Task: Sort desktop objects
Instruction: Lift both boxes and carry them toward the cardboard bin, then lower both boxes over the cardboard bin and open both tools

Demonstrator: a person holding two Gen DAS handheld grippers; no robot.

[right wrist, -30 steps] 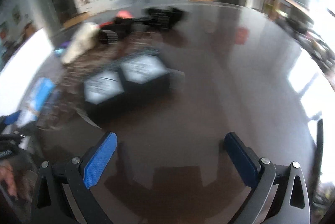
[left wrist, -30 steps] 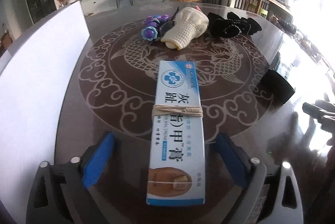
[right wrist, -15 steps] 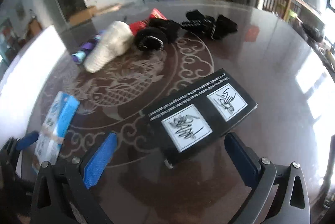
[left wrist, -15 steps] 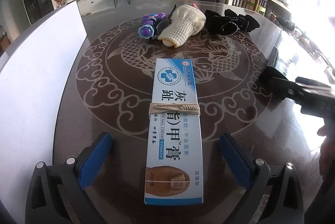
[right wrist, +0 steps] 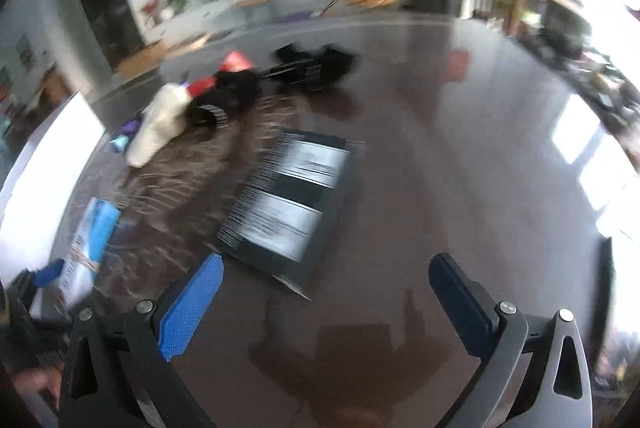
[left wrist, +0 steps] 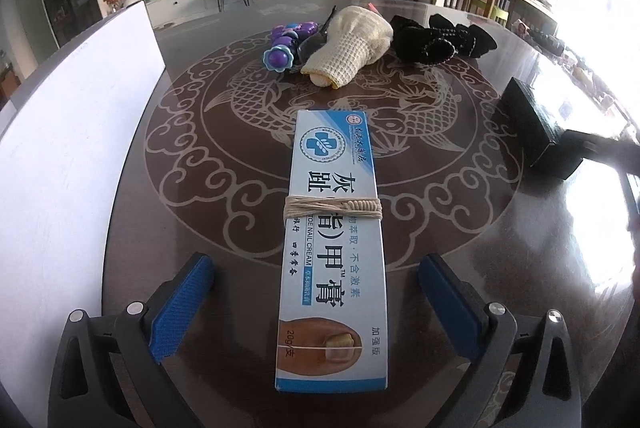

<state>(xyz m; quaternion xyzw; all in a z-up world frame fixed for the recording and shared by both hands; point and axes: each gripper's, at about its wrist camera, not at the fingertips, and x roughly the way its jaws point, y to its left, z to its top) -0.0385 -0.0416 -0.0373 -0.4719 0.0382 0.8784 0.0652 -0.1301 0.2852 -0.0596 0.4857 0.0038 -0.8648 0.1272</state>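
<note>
The left gripper (left wrist: 316,302) has its jaws spread wide on either side of the toe nail cream box (left wrist: 334,252), touching neither long edge. The box lies flat on the dark round table (left wrist: 460,240), its long axis running straight away from the camera, the nail picture at the near end and the blue cross logo at the far end; a band of twine (left wrist: 333,207) wraps its middle. Beyond it sit a purple toy (left wrist: 285,46), a cream knitted piece (left wrist: 348,50) and black fabric items (left wrist: 436,36). A white board (left wrist: 64,148) stands at the left. The right gripper (right wrist: 326,298) is also wide open, holding nothing. Ahead of it lies a black box (right wrist: 288,206), blurred, apparently angled with its long axis pointing away and to the right
</note>
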